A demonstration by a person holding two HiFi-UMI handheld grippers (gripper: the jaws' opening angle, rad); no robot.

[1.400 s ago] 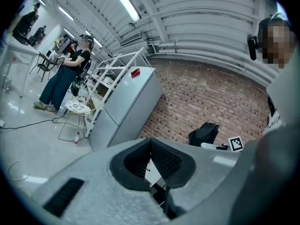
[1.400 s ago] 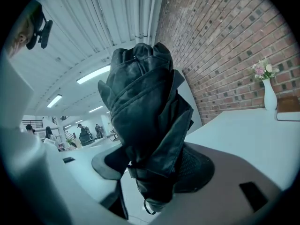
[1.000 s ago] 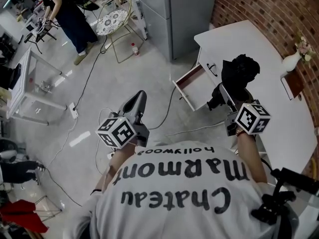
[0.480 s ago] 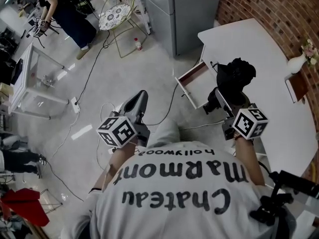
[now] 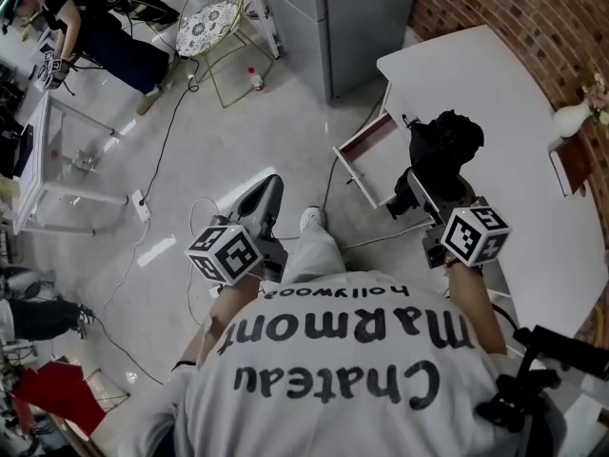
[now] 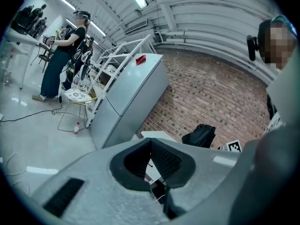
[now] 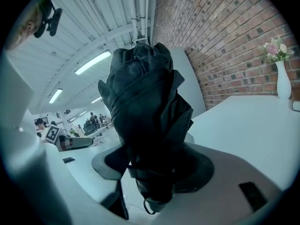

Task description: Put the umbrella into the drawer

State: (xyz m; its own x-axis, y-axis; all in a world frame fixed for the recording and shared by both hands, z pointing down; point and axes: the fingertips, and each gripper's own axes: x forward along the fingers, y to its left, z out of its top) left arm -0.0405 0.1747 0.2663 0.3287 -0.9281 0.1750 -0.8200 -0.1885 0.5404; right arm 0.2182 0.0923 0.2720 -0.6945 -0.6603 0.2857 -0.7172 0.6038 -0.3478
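A folded black umbrella (image 5: 445, 146) hangs over the white table's edge, just right of the open white drawer (image 5: 366, 171). My right gripper (image 5: 420, 195) is shut on its lower part. In the right gripper view the umbrella (image 7: 145, 116) stands upright between the pads and fills the jaws of the right gripper (image 7: 154, 168); its wrist strap dangles below. My left gripper (image 5: 268, 187) hovers over the floor to the left of the drawer and holds nothing. In the left gripper view the pads of the left gripper (image 6: 150, 142) meet at the tips.
The white curved table (image 5: 495, 84) runs along a brick wall and bears a white vase (image 5: 571, 117) with flowers. A grey fridge (image 5: 357, 12) stands behind the drawer. Cables (image 5: 162, 160) cross the floor. A wire chair (image 5: 214, 22), a glass side table (image 5: 57, 160) and a person (image 5: 100, 36) are far left.
Both grippers have sunk slightly, the right still holding the umbrella beside the drawer. A leg and white shoe have stepped forward between the grippers.
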